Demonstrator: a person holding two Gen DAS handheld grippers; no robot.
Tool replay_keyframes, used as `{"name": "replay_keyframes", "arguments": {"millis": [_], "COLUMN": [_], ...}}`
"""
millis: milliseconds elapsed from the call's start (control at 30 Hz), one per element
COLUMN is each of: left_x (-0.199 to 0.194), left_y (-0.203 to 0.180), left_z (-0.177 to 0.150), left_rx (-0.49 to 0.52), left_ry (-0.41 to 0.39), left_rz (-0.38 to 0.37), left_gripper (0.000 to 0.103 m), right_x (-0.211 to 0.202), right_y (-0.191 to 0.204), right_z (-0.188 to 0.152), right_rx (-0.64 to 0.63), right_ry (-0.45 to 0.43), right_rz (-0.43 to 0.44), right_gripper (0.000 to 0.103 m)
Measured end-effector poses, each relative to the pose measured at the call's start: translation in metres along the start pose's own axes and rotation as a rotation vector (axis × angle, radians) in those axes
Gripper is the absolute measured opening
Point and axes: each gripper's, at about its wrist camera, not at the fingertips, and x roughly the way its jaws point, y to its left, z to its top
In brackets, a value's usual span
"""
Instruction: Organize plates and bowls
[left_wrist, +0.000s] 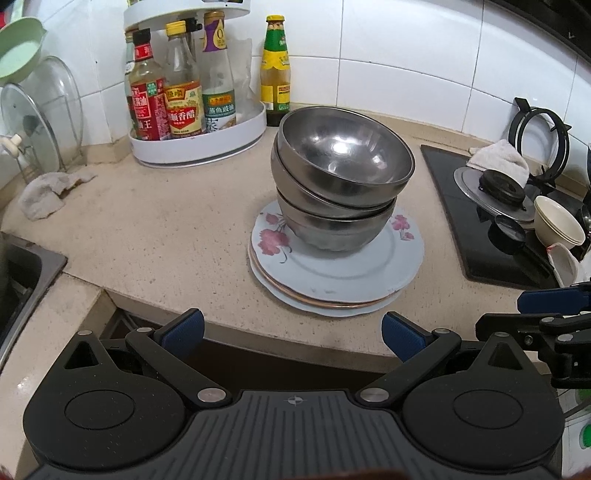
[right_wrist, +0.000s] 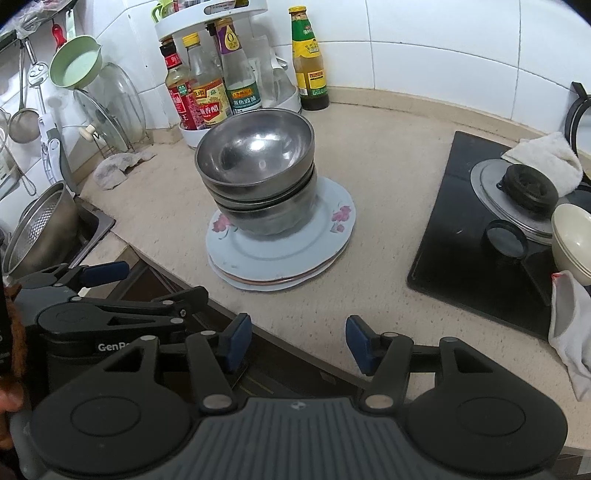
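Far left of the bowls (left_wrist: 341, 177), a sink (left_wrist: 22, 273) runs off the edge, only its corner showing; a strainer (right_wrist: 44, 229) sits in it. Behind the bowls to the left, bottles (left_wrist: 177, 88) crowd a white rack (left_wrist: 199, 147) whose upper tier is cut off. The steel bowls, about three, nest crookedly on stacked plates (left_wrist: 332, 273) mid-counter; how many plates I cannot tell. In front of them, at the counter edge, the left gripper (left_wrist: 293, 332) gapes wide and empty, the right gripper (right_wrist: 299, 345) narrower, also empty. Right of the bowls, a cream bowl (right_wrist: 576, 240) on the stove (right_wrist: 480, 258) is half cropped.
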Motion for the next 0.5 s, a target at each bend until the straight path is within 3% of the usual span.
{"name": "replay_keyframes", "arguments": {"millis": [500], "left_x": [-0.0045], "left_y": [0.0104], "left_z": [0.0017], "left_rx": [-0.028], "left_ry": [-0.032], "left_rz": [-0.025], "left_gripper": [0.103], "right_x": [0.0037], "right_y": [0.0053], "right_z": [0.0038], "right_rx": [-0.001], "right_ry": [0.001], "right_rz": [0.0], "right_gripper": [0.054]}}
